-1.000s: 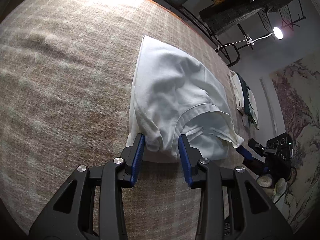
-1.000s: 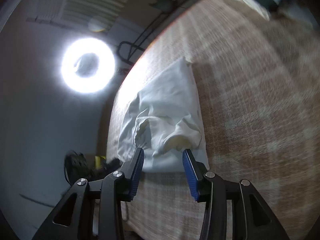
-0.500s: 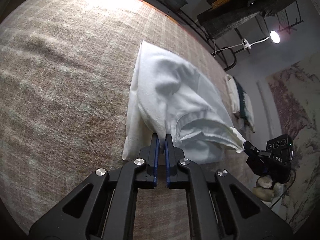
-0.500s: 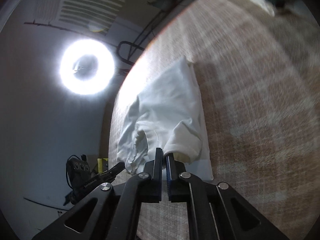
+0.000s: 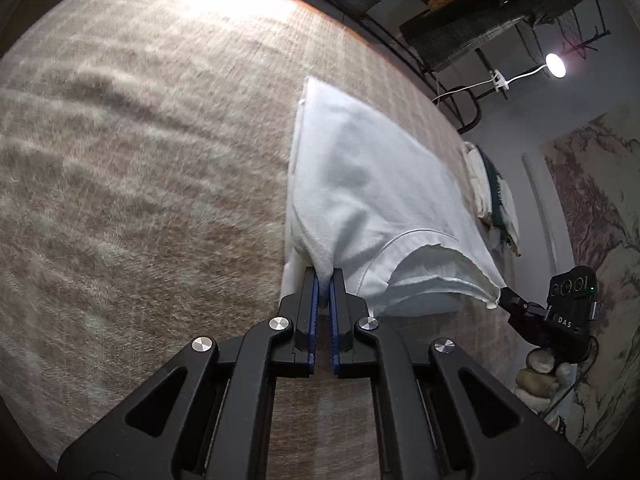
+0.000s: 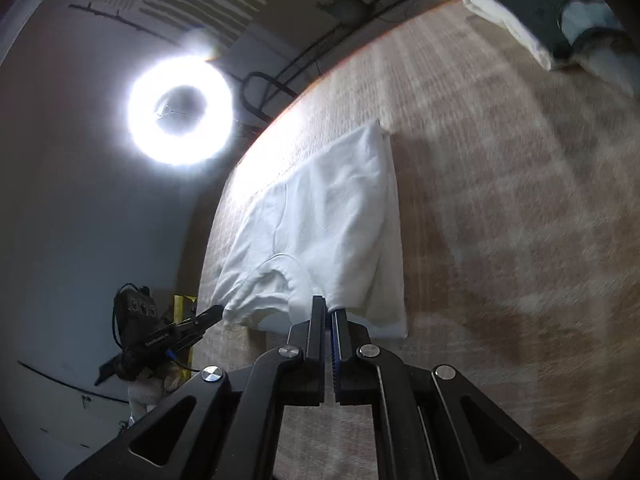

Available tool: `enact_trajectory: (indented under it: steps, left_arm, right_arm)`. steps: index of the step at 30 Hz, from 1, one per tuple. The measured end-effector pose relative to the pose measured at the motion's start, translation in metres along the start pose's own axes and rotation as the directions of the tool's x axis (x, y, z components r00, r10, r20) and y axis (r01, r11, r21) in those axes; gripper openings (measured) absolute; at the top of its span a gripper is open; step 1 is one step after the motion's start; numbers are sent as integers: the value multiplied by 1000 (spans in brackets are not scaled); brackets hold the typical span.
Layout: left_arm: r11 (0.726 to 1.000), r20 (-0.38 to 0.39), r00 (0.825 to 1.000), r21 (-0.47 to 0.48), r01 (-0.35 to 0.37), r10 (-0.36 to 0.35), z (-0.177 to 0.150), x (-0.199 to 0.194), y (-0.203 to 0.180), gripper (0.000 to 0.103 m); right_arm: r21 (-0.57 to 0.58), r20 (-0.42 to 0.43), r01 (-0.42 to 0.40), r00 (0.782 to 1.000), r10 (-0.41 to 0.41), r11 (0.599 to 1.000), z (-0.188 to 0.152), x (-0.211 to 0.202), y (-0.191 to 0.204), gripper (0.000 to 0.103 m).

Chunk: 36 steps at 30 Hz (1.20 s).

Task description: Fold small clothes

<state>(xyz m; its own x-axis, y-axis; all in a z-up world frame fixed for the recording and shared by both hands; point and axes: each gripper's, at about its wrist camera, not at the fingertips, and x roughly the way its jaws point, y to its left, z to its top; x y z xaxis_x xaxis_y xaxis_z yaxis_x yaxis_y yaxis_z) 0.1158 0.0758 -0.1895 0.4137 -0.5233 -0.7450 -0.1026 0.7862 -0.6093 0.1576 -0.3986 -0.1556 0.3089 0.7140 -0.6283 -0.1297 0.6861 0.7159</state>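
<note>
Both claws, wide apart a second ago, are now clamped: left gripper (image 5: 323,276) and right gripper (image 6: 329,307) pinch the white cotton T-shirt (image 5: 360,196) at its near edge, lifted off the beige woven mat (image 5: 140,160). Fold-over judged next.

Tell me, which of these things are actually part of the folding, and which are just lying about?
In use:
- white cotton T-shirt, near end lifted off the tan woven table cover
- left tongs, shut on the shirt
- right tongs, shut on the shirt

Lying about:
- stack of folded white and dark green clothes
- bright ring lamp
- small clip-on lamp
</note>
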Motion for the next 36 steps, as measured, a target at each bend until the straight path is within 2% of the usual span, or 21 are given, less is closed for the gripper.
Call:
enact_trajectory:
  steps: [6, 11, 14, 17, 18, 21, 26, 27, 28, 29, 30, 31, 32, 33, 35, 36]
  left_arm:
    - [996, -18, 997, 59, -70, 71, -6, 7, -2, 3]
    - [984, 0, 991, 119, -129, 130, -11, 5, -9, 3]
    - [963, 18, 981, 190, -193, 193, -19, 1, -18, 3]
    - [949, 36, 974, 217, -228, 225, -24, -7, -25, 3]
    - [947, 48, 972, 222, -234, 229, -24, -11, -27, 3]
    - [939, 102, 966, 230, -257, 239, -21, -23, -33, 3]
    - [953, 127, 970, 194, -231, 210, -9, -26, -37, 4]
    - [956, 125, 971, 189, -225, 204, -8, -25, -36, 6]
    - [958, 124, 973, 188, -217, 196, -6, -25, -36, 16]
    - [960, 125, 974, 187, -209, 188, -7, -25, -37, 31]
    - [961, 130, 975, 187, -204, 182, -6, -25, -38, 36]
    - [963, 136, 976, 183, -196, 172, -7, -26, -39, 37]
    - [966, 135, 977, 183, -185, 162, -7, -26, -41, 37]
    - [965, 133, 978, 186, -182, 159, -6, -26, -43, 37]
    - [954, 148, 974, 221, -202, 172, 0, -22, -55, 37]
    - [947, 158, 970, 236, -217, 183, 3, -20, -61, 37]
  right_arm:
    - [31, -97, 99, 991, -96, 995, -14, 30, -23, 0]
    - [-12, -90, 169, 981, -169, 986, -16, 30, -22, 0]
    - [-79, -74, 237, 967, -243, 968, -15, 23, -17, 7]
    - [-150, -36, 282, 956, -290, 948, -11, 10, -9, 27]
    - [-176, -15, 294, 954, -301, 939, -10, 6, -4, 27]
    - [-217, 15, 271, 962, -274, 938, -2, 2, 5, 30]
    - [-305, 56, 250, 968, -244, 919, 12, 5, 27, 32]
    - [-326, 61, 255, 967, -249, 910, 13, 8, 33, 33]
    - [-350, 68, 265, 964, -258, 898, 12, 11, 39, 34]
    - [-379, 80, 280, 959, -270, 882, 12, 14, 45, 35]
    - [-408, 98, 296, 955, -281, 864, 11, 16, 51, 41]
    - [-429, 116, 311, 950, -289, 848, 10, 18, 55, 47]
    - [-443, 133, 322, 946, -294, 837, 9, 18, 58, 62]
    - [-452, 158, 334, 943, -294, 827, 9, 17, 61, 67]
    - [-446, 199, 365, 931, -307, 817, 12, 19, 65, 63]
    - [-440, 201, 377, 926, -320, 815, 17, 21, 66, 47]
